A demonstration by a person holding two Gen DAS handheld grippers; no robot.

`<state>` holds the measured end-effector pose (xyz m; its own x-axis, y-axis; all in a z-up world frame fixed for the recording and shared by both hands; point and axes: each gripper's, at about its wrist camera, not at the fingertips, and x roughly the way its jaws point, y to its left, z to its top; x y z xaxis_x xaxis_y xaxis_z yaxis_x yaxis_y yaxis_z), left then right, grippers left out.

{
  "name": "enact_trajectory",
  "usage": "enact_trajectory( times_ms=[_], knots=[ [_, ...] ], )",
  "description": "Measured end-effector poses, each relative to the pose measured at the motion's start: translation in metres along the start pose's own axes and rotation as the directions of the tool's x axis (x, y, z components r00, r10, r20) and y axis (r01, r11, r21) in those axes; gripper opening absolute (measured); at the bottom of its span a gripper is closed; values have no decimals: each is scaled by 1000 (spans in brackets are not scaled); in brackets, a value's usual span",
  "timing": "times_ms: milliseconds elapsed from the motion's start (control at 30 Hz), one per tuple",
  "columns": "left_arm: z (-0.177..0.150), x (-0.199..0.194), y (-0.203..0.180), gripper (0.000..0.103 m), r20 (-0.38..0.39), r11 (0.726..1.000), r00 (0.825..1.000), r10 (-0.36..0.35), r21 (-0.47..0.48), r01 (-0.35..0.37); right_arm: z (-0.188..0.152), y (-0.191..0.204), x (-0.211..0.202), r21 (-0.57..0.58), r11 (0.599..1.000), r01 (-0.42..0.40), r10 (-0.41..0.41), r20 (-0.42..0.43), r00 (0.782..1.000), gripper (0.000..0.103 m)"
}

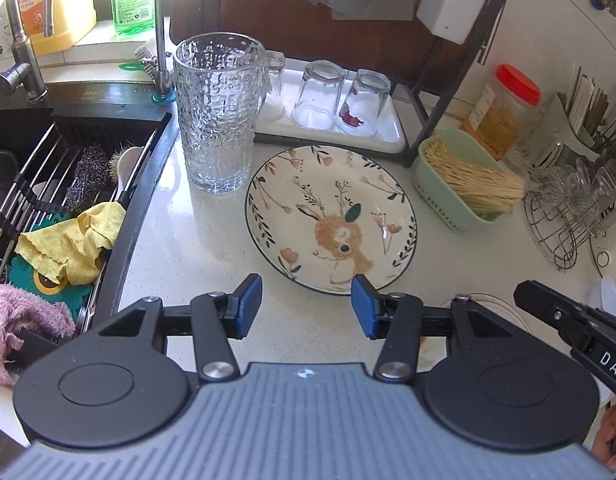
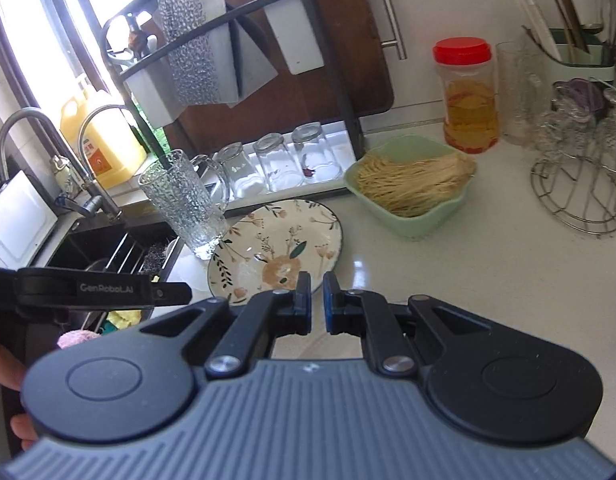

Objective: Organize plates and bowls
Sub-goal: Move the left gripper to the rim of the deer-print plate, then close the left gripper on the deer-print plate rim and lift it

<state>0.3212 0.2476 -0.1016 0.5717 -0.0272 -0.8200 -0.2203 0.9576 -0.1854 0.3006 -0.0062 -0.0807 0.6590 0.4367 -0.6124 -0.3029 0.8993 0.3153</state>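
Observation:
A round plate (image 1: 331,216) with a deer and flower pattern lies flat on the pale counter, and it also shows in the right wrist view as the plate (image 2: 276,248). My left gripper (image 1: 306,292) hangs just before the plate's near rim, open, its blue pads wide apart with nothing between them. My right gripper (image 2: 316,284) is shut and holds nothing, poised over the plate's near right edge. Its black finger (image 1: 567,320) juts in at the right of the left wrist view. The left gripper's finger (image 2: 164,294) crosses the left side of the right wrist view.
A tall textured glass (image 1: 218,112) stands touching close to the plate's left. A green basket (image 1: 439,204) of dry noodles sits to the right. Behind are a white tray (image 1: 387,140) with upturned glasses, a red-lidded jar (image 1: 503,112) and a wire stand (image 1: 559,232). The sink rack (image 1: 48,184) holds cloths at left.

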Motion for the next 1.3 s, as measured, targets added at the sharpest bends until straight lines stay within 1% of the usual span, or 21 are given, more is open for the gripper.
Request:
enact_trajectory(
  times_ms=[33,67,133,167,200,367,500,633,667,700,767,867,1000,1033,1067,1167,1200,1300],
  knots=[
    [1,5,4,55,-6,1000,1000,1,-5,-1,2,1,6,0,1000,-1,1,-11,1000,11],
    [2,10,8,55,-15,1000,1000,-2,-15,1,4,2,12,0,1000,2,-2,-20,1000,13],
    [5,21,17,55,-34,999,999,-9,-34,8,7,4,23,1,1000,13,-13,-34,999,29],
    [7,27,21,55,-41,999,999,-12,-41,10,8,4,29,3,1000,16,-16,-38,999,42],
    [10,31,24,55,-47,999,999,-15,-45,13,10,4,34,5,1000,19,-19,-44,999,42],
    [23,56,40,55,-73,998,997,-21,-65,17,20,1,62,18,1000,26,-24,-91,996,41],
    [32,76,51,55,-100,997,994,-32,-75,24,28,-3,85,27,998,50,-46,-115,992,41],
    [41,90,60,54,-112,996,993,-46,-77,37,31,-11,104,40,997,72,-65,-144,987,41],
    [44,94,61,53,-110,997,993,-46,-74,38,32,-13,109,43,996,77,-70,-149,986,39],
    [46,97,63,53,-108,997,993,-45,-67,37,33,-15,113,49,995,82,-74,-154,985,35],
    [51,104,66,44,-111,998,993,-44,-58,38,36,-17,121,55,995,86,-77,-161,984,31],
    [62,114,71,38,-120,995,990,-76,-79,67,41,-18,132,58,994,88,-78,-168,983,30],
    [71,120,69,32,-126,995,988,-91,-60,84,47,-18,148,50,993,110,-98,-190,977,30],
    [72,122,70,28,-133,994,986,-97,-63,90,48,-19,152,54,992,117,-104,-196,975,29],
    [74,124,71,25,-142,993,984,-106,-67,97,49,-20,155,58,991,122,-108,-201,974,25],
    [77,129,71,20,-158,993,981,-111,-61,103,49,-22,163,59,989,138,-122,-216,969,20],
    [77,130,71,19,-160,993,981,-110,-57,102,48,-23,166,58,987,153,-136,-221,966,17],
    [78,133,75,16,-165,992,979,-118,-66,108,48,-27,173,74,987,145,-124,-237,964,17]
  ],
)
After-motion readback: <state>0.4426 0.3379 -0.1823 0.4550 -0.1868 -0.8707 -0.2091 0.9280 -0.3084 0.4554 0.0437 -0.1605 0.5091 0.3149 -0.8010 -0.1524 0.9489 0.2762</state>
